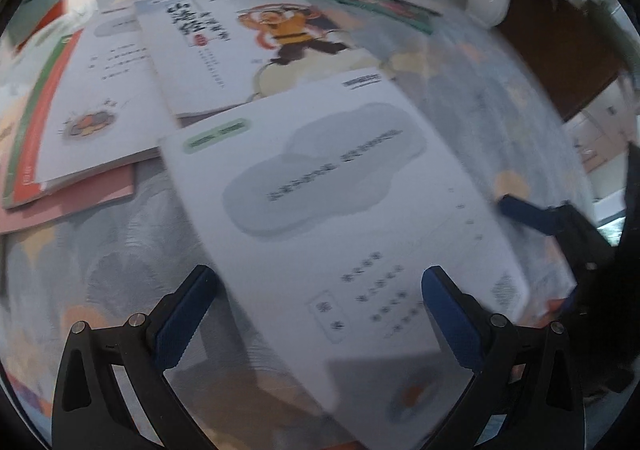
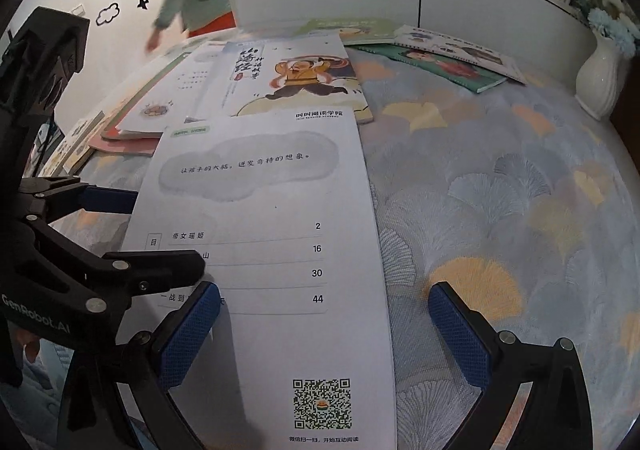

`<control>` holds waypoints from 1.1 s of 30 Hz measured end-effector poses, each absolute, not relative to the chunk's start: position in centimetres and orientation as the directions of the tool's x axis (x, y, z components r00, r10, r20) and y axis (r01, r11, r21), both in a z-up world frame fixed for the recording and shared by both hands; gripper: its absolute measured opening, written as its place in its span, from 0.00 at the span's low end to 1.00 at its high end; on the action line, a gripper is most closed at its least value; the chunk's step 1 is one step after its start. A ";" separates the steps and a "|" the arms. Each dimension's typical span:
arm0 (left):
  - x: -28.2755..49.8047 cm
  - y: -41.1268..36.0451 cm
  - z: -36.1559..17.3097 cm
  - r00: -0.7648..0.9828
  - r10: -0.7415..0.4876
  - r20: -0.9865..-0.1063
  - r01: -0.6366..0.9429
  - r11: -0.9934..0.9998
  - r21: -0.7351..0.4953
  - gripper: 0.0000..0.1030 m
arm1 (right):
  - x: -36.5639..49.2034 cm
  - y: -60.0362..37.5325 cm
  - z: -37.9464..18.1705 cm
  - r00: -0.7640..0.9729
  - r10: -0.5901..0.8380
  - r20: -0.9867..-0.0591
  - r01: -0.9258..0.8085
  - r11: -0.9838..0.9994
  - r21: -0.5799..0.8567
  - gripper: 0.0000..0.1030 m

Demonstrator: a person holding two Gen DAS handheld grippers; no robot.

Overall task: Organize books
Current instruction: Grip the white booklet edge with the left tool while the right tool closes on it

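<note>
While the white booklet (image 2: 260, 234) lies flat on the tablecloth (image 2: 500, 209) between both tools, work to these lines.
Right gripper (image 2: 324, 334): jaws wide, empty, straddling the near edge; lower one pad under it before you close.
Left gripper (image 1: 316, 314): also spread, holding nothing, at the opposite long edge.
Booklet: thin, glossy, limp; support it or it will sag.
Cloth: soft, patterned, likely to bunch.
Stack: the monkey-cover book (image 2: 296, 77) overlaps others just beyond.

Booklet (image 2: 260, 209) nearest on tablecloth (image 2: 500, 189), book pile (image 2: 168, 105) behind-left, vase (image 2: 600, 77) far right
</note>
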State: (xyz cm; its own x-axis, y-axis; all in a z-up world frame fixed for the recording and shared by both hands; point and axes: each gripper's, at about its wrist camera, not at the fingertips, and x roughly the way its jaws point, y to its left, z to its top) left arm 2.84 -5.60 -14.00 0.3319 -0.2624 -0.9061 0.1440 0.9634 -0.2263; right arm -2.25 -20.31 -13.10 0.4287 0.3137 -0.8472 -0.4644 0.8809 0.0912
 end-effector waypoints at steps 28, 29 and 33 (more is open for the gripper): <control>3.4 -6.9 -14.2 0.385 -0.249 -0.889 0.154 0.967 -0.204 0.99 | -3.6 -25.3 -13.3 -0.119 0.918 -0.377 -0.381 0.308 0.871 1.00; 3.4 -7.0 -14.3 0.383 -0.243 -0.891 0.159 0.968 -0.195 0.99 | -3.7 -24.3 -13.5 -0.138 0.909 -0.392 -0.385 0.315 0.867 1.00; 3.1 -7.1 -14.3 0.387 -0.242 -0.890 0.170 0.967 -0.189 0.99 | -4.5 -19.6 -13.0 -0.091 0.749 -0.657 -0.501 0.536 0.680 0.97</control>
State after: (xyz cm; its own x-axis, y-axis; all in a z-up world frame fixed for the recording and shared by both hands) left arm 3.09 -7.08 -14.27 0.3869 -0.2420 -0.8898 0.1699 0.9671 -0.1892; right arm -4.49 -19.59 -12.96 -0.0909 0.7487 -0.6567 -0.5009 0.5355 0.6799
